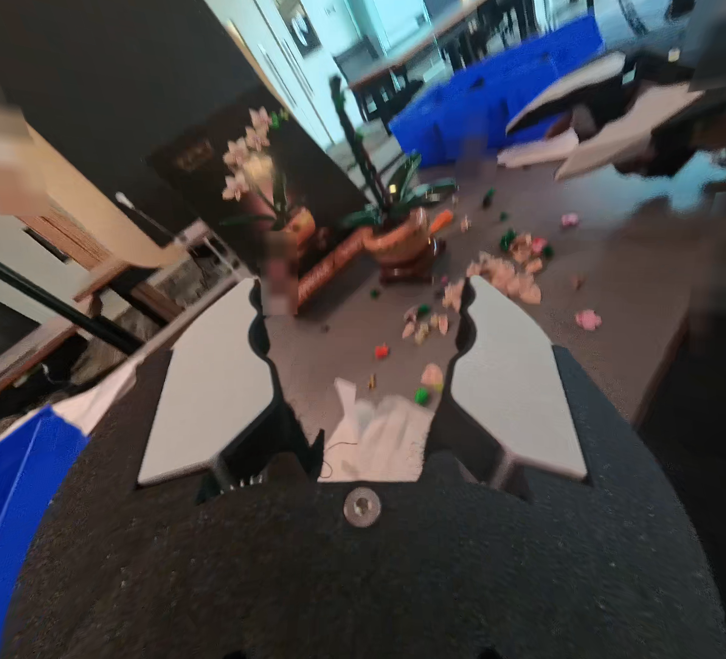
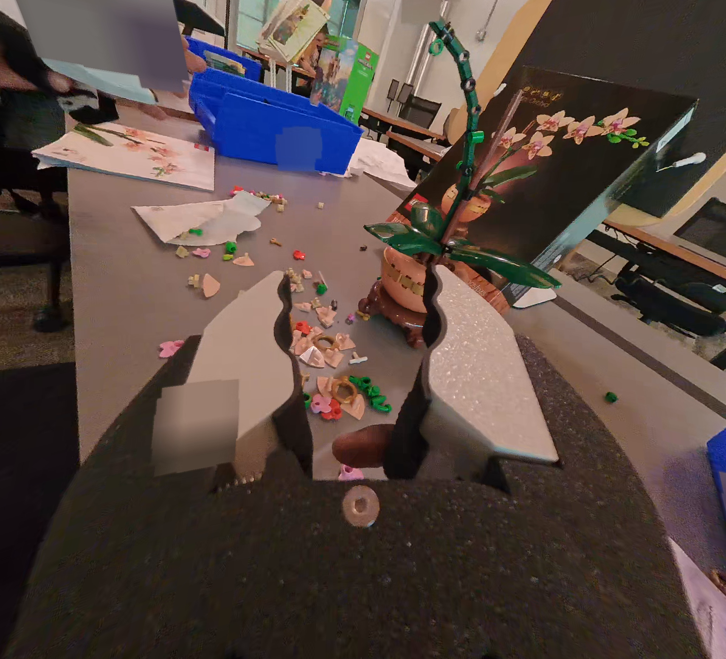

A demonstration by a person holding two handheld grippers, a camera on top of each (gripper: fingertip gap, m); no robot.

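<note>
We inspected the left wrist view first, which is blurred. The left tongs (image 1: 361,286) stand apart with nothing between them, raised above the grey bench (image 1: 613,255). Directly beneath lies a crumpled white paper bag (image 1: 377,432). Ahead, scattered small pink, green and red plastic bricks (image 1: 506,278) lie on the bench. Beyond them stands the brick-built peach flowerpot with a tall dark green stem (image 1: 396,243), and just behind it the dark box printed with pink orchids (image 1: 251,184). A blue plastic bin (image 1: 491,98) sits farther back.

In the right wrist view, the right tongs (image 2: 357,278) are likewise apart and empty. We note loose bricks (image 2: 334,365) on the bench (image 2: 129,286) between and just beyond the fingers. The flowerpot (image 2: 400,278) stands near the right finger, partly hidden by it; whether they touch we cannot tell. An open instruction booklet (image 2: 125,157) lies at far left beside the bin (image 2: 271,125).
</note>
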